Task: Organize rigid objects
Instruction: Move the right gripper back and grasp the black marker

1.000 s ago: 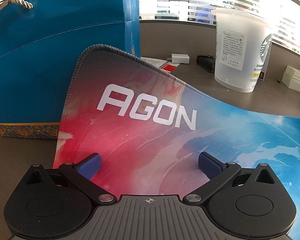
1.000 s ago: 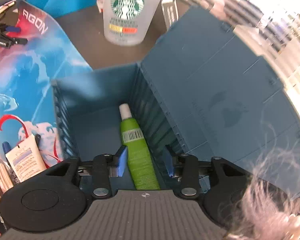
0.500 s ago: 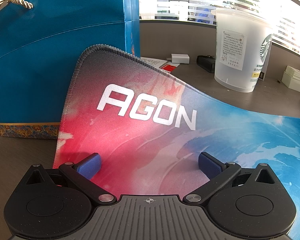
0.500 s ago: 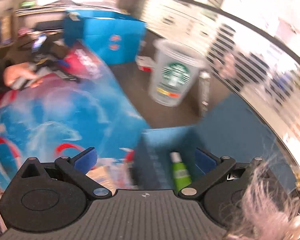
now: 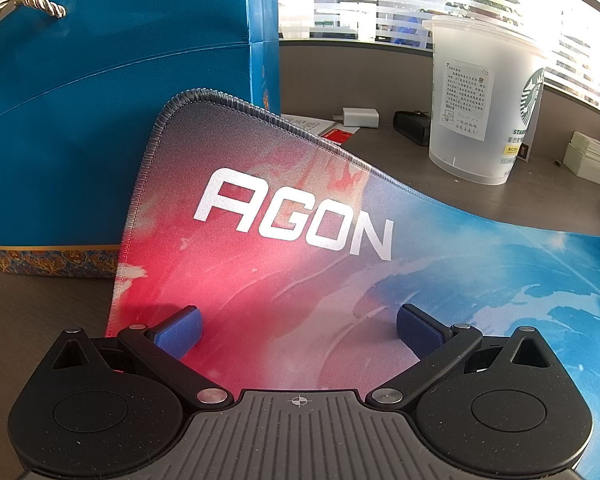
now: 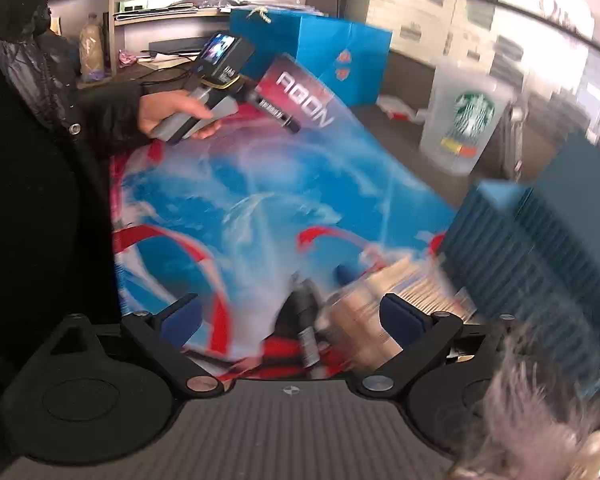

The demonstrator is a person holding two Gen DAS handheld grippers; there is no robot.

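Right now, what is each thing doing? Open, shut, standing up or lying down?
Left hand-held gripper: open, holding nothing.
Right hand-held gripper: open, holding nothing.
Cup: upright, lid on.
Gift bag: standing upright.
Mat: lying on the desk, corner curled up against the bag.
Bin: open on top.
Tubes: lying on the mat, too blurred to tell more.

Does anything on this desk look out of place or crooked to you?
Yes: the AGON desk mat does not lie flat. Its far corner curls up and stands propped against the blue gift bag, while the rest spreads over the desk. The Starbucks cup stands upright. Both grippers are open and empty.
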